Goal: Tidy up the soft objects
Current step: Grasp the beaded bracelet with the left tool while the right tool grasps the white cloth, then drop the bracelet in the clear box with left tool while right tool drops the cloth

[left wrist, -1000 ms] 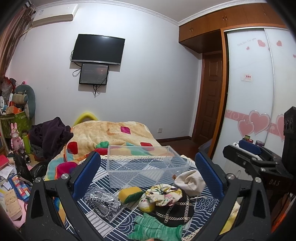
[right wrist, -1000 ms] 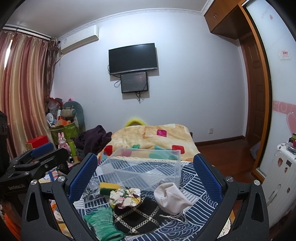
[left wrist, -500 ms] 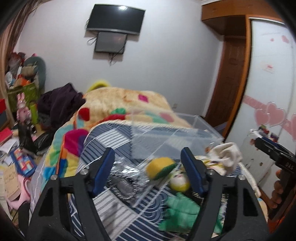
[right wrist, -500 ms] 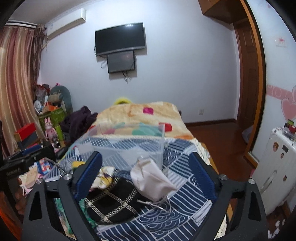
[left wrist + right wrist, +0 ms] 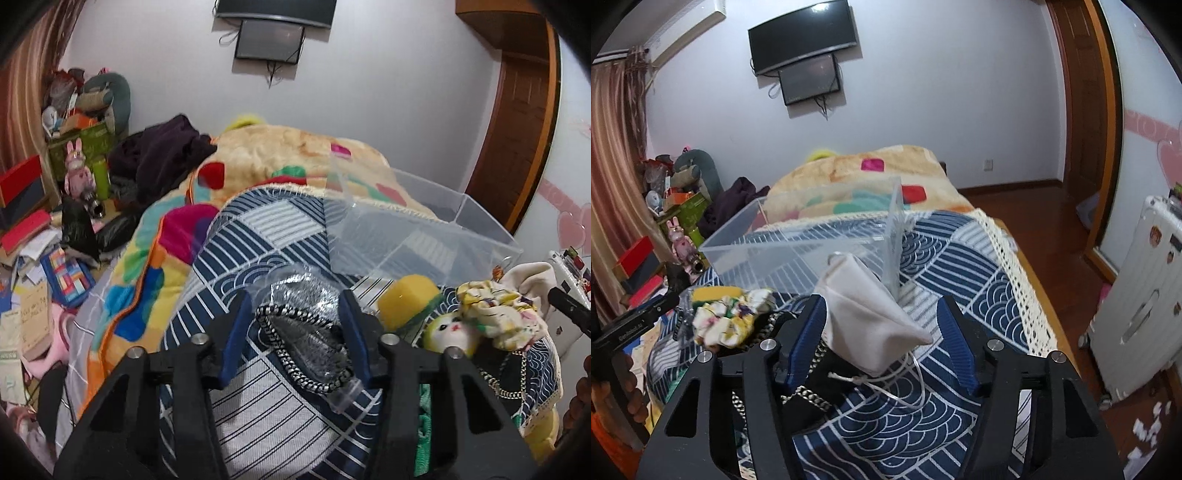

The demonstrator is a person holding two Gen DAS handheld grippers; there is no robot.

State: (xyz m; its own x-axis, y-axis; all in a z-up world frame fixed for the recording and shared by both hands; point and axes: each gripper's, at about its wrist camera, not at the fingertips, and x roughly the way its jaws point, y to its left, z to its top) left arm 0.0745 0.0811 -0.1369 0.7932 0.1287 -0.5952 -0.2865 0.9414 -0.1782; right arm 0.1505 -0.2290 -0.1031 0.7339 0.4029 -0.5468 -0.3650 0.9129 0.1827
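Observation:
A clear plastic bin [image 5: 417, 236] stands on the blue patterned cloth [image 5: 258, 236] on the bed; it also shows in the right wrist view [image 5: 798, 243]. My left gripper [image 5: 295, 314] is open, its jaws on either side of a clear bag holding a black-and-white item [image 5: 303, 332]. My right gripper [image 5: 882, 317] is open around a white drawstring pouch [image 5: 868, 317]. A yellow-green sponge [image 5: 406, 299], a floral cloth [image 5: 498, 314], a small plush [image 5: 447, 332], a black chain-trimmed bag [image 5: 798, 384] and a green fabric piece [image 5: 423, 417] lie close by.
A colourful blanket [image 5: 280, 162] covers the far bed. Dark clothes [image 5: 162, 151] and floor clutter [image 5: 44, 236] lie left. A white suitcase [image 5: 1137, 302] stands right, a wooden door [image 5: 1082, 96] beyond it.
Both grippers have moved down and forward to the bed and narrowed. The left now straddles the clear bag; the right now straddles the white pouch.

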